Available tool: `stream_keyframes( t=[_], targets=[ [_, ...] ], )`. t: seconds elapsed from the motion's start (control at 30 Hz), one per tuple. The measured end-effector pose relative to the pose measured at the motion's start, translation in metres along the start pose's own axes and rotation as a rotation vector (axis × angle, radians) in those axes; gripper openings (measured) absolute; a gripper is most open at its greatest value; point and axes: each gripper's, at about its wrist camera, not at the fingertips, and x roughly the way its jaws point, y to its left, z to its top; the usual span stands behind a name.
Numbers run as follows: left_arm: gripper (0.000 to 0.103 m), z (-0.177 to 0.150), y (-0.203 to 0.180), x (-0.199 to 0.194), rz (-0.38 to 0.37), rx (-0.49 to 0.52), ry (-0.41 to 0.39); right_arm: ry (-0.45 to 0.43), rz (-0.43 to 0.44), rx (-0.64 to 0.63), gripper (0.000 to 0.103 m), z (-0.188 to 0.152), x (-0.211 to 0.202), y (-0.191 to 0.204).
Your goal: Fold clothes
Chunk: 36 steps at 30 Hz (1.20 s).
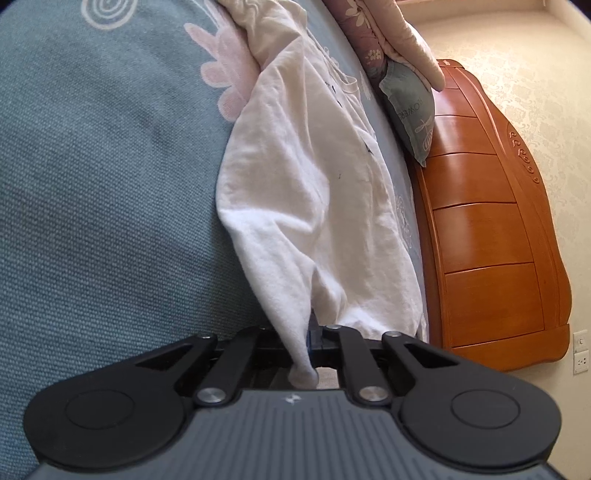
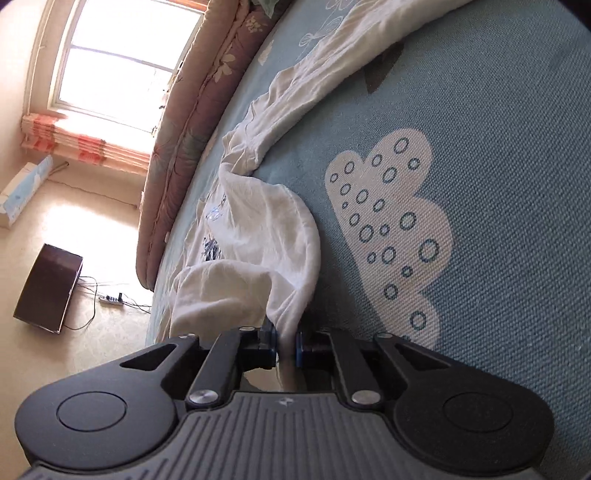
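A white garment (image 1: pixel 306 192) with small dark marks lies crumpled on a blue-grey bedspread (image 1: pixel 110 184). My left gripper (image 1: pixel 308 345) is shut on a corner of its hem, with cloth hanging through the jaws. In the right wrist view the same white garment (image 2: pixel 258 236) runs up the bedspread (image 2: pixel 498 166), one sleeve stretched toward the top. My right gripper (image 2: pixel 286 345) is shut on another pinched edge of it, blue pads pressed on the cloth.
An orange wooden headboard (image 1: pixel 491 236) stands at the right, with a grey-green pillow (image 1: pixel 410 107) and a floral quilt (image 1: pixel 384 33) against it. The quilt (image 2: pixel 192 122) edges the bed in the right wrist view. A dark box (image 2: pixel 48 288), power strip (image 2: pixel 110 298) and window (image 2: pixel 118 59) lie beyond.
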Motion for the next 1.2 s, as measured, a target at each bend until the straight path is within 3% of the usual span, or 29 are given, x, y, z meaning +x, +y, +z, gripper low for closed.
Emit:
stream_keyframes(
  t=[0.1,0.3,0.5,0.6,0.83,0.93,1.07,1.13,1.2],
  targets=[
    [0.005,0.0,-0.012,-0.017,0.028,0.029,-0.025,0.001,-0.037,-0.06,0.013,-0.002,-0.002,0.015],
    [0.005,0.005,-0.032,-0.075,0.034,0.093,-0.096,0.023,0.018,-0.181,0.013,0.005,-0.023,0.056],
    [0.004,-0.003,-0.04,-0.123,0.067,0.144,-0.087,0.142,0.037,-0.298,0.013,0.003,-0.038,0.093],
    [0.004,-0.008,-0.029,-0.123,0.124,0.133,-0.049,0.207,0.009,-0.303,0.013,-0.007,-0.039,0.087],
    [0.006,-0.014,0.012,-0.099,0.241,0.041,0.055,0.323,-0.161,-0.257,0.013,-0.035,-0.013,0.05],
    [0.021,-0.016,0.009,-0.107,0.288,0.065,0.067,0.306,-0.221,-0.309,0.018,-0.033,-0.024,0.059],
    [0.036,-0.008,0.0,-0.149,0.328,0.099,-0.017,0.255,-0.277,-0.372,0.027,-0.021,-0.042,0.072],
    [0.044,0.002,-0.005,-0.17,0.313,0.119,-0.079,0.218,-0.286,-0.39,0.038,-0.012,-0.052,0.079],
    [0.051,0.02,-0.01,-0.182,0.298,0.119,-0.148,0.182,-0.276,-0.396,0.056,0.001,-0.05,0.084]
  ],
)
